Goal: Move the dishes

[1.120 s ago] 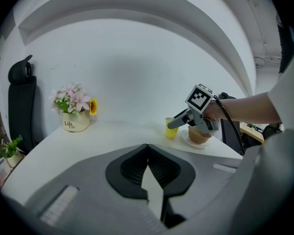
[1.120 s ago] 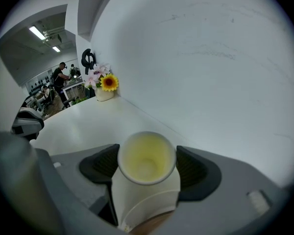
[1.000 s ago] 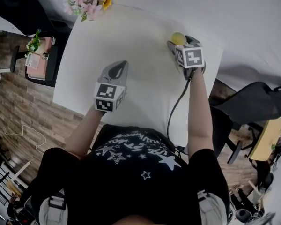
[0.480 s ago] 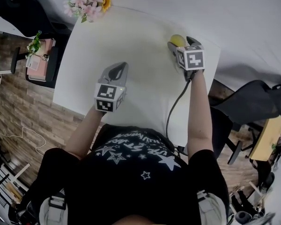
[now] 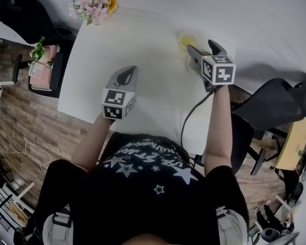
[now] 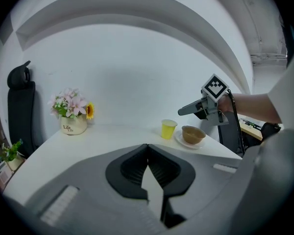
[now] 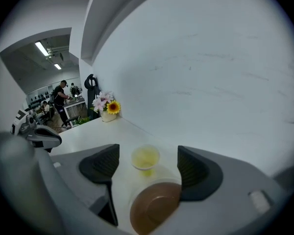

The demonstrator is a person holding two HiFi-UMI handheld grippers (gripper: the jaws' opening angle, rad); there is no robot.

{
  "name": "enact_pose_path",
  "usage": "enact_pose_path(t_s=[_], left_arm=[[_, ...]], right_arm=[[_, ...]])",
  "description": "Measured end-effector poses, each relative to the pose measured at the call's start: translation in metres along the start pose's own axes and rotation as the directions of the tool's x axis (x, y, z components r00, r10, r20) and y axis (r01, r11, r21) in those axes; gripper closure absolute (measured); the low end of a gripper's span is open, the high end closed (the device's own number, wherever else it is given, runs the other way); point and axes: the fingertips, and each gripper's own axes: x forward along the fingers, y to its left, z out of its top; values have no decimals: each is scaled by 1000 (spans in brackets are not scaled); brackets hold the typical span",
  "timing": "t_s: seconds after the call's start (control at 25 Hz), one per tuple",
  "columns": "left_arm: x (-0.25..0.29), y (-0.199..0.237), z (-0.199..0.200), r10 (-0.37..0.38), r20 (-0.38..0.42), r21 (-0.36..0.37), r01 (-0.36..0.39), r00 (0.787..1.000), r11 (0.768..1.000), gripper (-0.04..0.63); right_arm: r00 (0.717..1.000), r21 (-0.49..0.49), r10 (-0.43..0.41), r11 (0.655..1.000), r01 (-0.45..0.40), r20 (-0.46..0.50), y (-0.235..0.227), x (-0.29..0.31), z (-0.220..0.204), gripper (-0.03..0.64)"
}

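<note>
Now, right tongs (image 7: 148, 168) spread, bowl (image 7: 154, 207) near edge (image 6: 219, 146)

The white table (image 5: 143, 50) stood with one edge against a pale wall, and three things rested directly on its top. A yellow cup (image 6: 168, 129) stood upright near that wall edge. Just beside the cup, on the side away from the flowers, lay a small white plate (image 6: 178, 139). Well apart from the cup, along the same wall edge at the table's corner, stood a flower pot (image 6: 74, 125) of pink blooms and one sunflower.
</note>
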Motion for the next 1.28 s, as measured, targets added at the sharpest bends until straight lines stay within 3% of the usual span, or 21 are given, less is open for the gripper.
enact_pose_path(t_s=[0.32,0.4,0.56,0.64,0.96,1.28], left_arm=[[0,-17,3,-28,14,14,28,1000,1000,584],[2,-22,2,-39,9,20,39,999,999,584],[8,-32,1,-60,2,33,60,998,998,584],[10,-35,1,-66,-3,41,66,998,997,584],[20,-43,-5,-60,-35,44,62,998,997,584],[28,-48,-13,-60,-75,56,64,995,996,584]], right_arm=[[996,95,-60,993,66,-70,-28,-37,-51,253],[993,98,-80,991,88,-87,-33,-41,-61,301],[984,91,-117,987,130,-134,-45,-44,-83,313],[979,104,-141,982,157,-146,-54,-43,-92,402],[964,151,-170,968,202,-204,-77,-33,-119,449],[961,178,-144,966,188,-236,-83,-17,-128,516]])
